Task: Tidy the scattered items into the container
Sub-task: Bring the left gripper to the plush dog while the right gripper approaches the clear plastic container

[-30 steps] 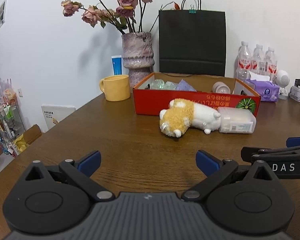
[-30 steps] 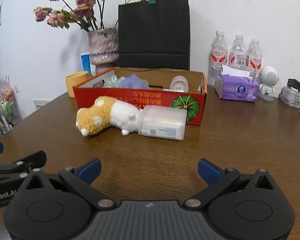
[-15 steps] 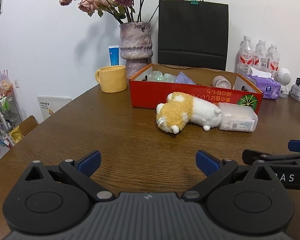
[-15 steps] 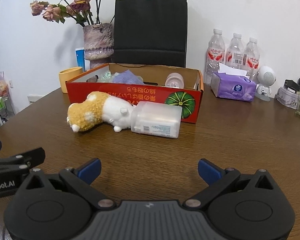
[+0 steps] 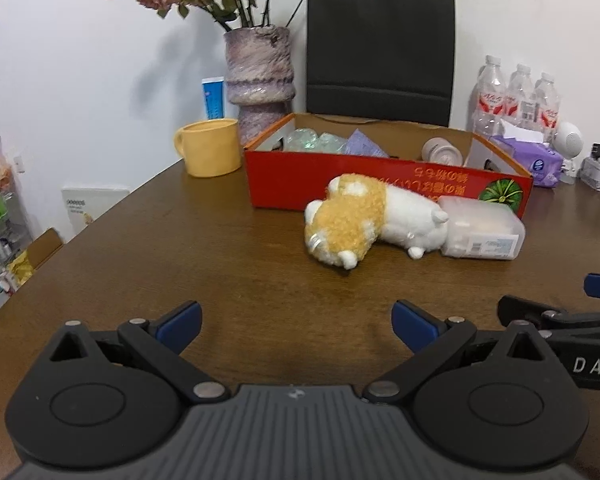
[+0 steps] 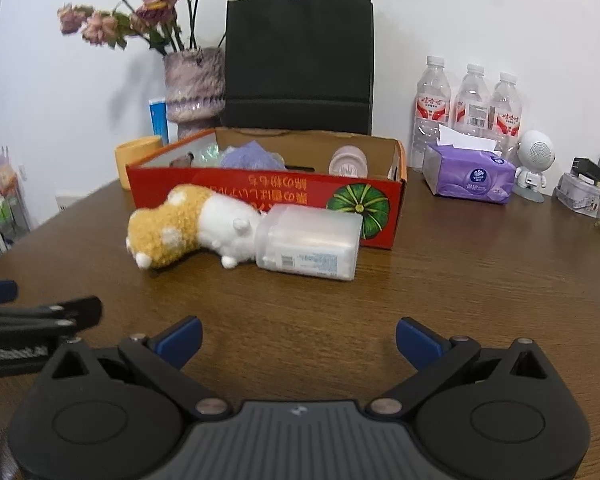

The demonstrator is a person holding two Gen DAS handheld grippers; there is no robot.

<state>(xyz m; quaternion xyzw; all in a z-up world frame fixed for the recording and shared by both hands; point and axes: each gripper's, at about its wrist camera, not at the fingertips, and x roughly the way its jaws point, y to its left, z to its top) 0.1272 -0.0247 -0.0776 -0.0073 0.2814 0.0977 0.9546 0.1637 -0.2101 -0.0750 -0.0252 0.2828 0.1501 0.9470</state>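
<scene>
A red cardboard box [image 5: 340, 178] [image 6: 228, 190] stands open-topped on the brown table, holding a purple item, clear wrap and a pink-lidded jar. In front of it lie an orange-and-white plush toy [image 5: 360, 224] [image 6: 188, 228] and a translucent plastic container [image 5: 484, 232] [image 6: 312, 244], touching each other. My left gripper [image 5: 296, 322] is open and empty, well short of the plush. My right gripper [image 6: 298, 338] is open and empty too, short of the plastic container. Each gripper shows at the edge of the other's view.
A yellow mug [image 5: 210, 152], a vase of dried flowers [image 5: 258, 84] and a black paper bag [image 5: 380, 48] stand by the box. Water bottles [image 6: 468, 100], a purple tissue pack [image 6: 472, 178] and a small white robot figure [image 6: 534, 164] sit at the right.
Both grippers have moved forward, toward the plush and the plastic container, which look larger now. Both stay open. Nothing on the table has shifted.
</scene>
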